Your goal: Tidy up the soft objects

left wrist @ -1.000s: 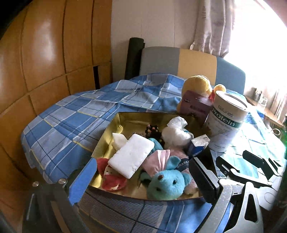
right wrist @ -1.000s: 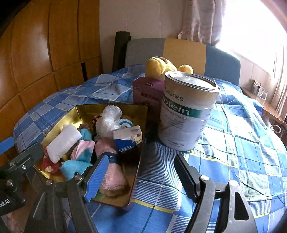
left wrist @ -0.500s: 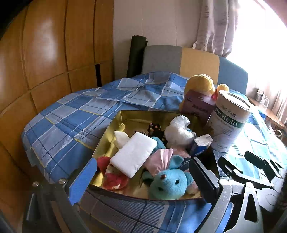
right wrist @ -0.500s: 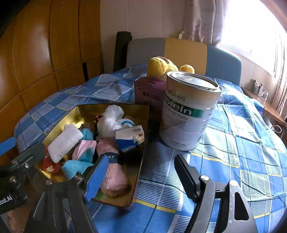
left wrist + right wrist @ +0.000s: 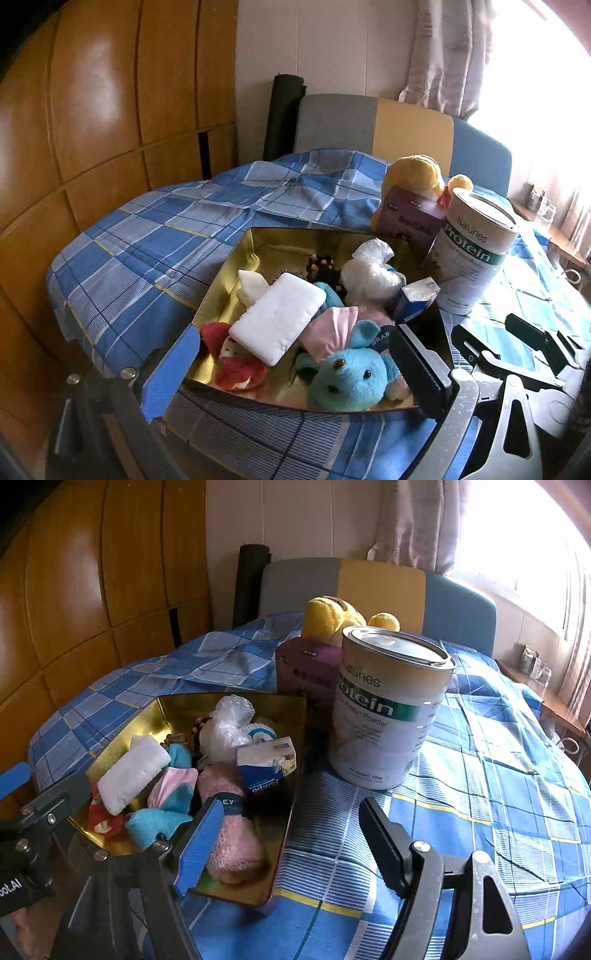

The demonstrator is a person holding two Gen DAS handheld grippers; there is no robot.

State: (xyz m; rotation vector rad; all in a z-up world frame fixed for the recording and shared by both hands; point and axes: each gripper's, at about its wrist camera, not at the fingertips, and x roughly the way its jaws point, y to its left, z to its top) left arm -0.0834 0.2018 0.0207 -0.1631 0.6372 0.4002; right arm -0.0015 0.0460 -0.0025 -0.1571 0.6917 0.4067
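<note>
A gold tray (image 5: 236, 266) on the blue checked cloth holds several soft things: a teal plush mouse (image 5: 347, 380), a white sponge (image 5: 277, 321), a pink cloth (image 5: 332, 332), a red plush (image 5: 232, 362), a white plastic bundle (image 5: 369, 273), a tissue packet (image 5: 413, 299) and a pink fuzzy sock (image 5: 229, 834). My left gripper (image 5: 295, 332) hovers open before the tray's near edge, gripping nothing. My right gripper (image 5: 291, 805) stands open over the tray's right rim and the cloth, also empty. A yellow plush (image 5: 413, 173) sits on the cloth behind the tray.
A protein powder tin (image 5: 388, 709) and a purple box (image 5: 306, 675) stand just right of and behind the tray. A grey, yellow and blue headboard (image 5: 369, 125), a dark rolled mat (image 5: 284, 114) and wooden panels (image 5: 92, 110) lie beyond. Bare checked cloth (image 5: 498, 775) stretches right.
</note>
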